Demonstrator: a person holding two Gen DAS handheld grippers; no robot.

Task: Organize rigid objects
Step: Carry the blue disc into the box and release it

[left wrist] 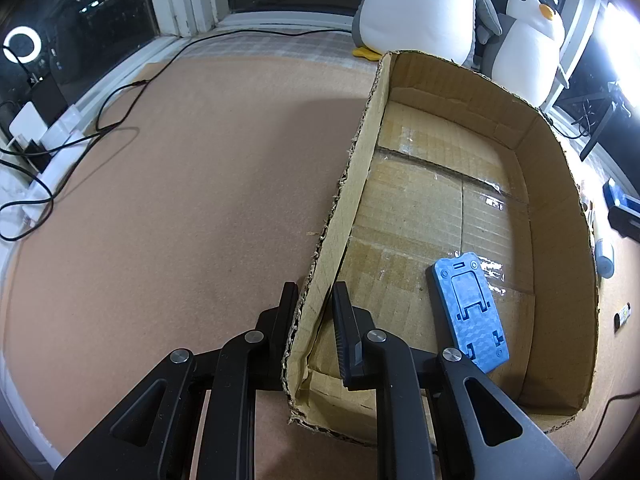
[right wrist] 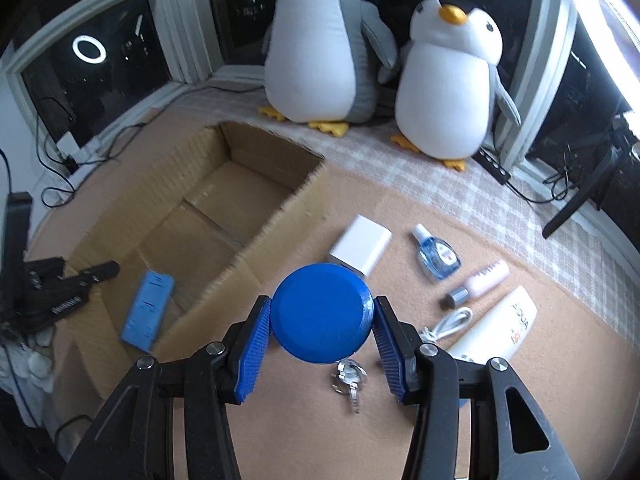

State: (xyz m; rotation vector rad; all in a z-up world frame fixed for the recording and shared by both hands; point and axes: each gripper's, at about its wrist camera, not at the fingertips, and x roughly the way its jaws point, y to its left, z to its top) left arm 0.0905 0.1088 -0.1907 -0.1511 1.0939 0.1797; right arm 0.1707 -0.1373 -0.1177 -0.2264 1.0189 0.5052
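Note:
An open cardboard box [left wrist: 560, 184] lies on the tan mat; it also shows in the right wrist view [right wrist: 256, 240]. A flat blue plastic stand [left wrist: 470, 308] lies inside it, also seen from the right wrist [right wrist: 150, 310]. My left gripper [left wrist: 314, 300] is shut on the box's left wall [left wrist: 352, 184], one finger outside and one inside. My right gripper [right wrist: 322, 316] is shut on a round blue disc [right wrist: 320, 312], held above the mat just right of the box.
On the mat right of the box lie a white block [right wrist: 360, 250], a small blue bottle [right wrist: 436, 254], a pink bottle [right wrist: 480, 282], a white tube [right wrist: 496, 326], a white cable [right wrist: 448, 324] and keys [right wrist: 350, 380]. Two plush penguins [right wrist: 448, 76] stand by the window. Cables [left wrist: 80, 128] trail left.

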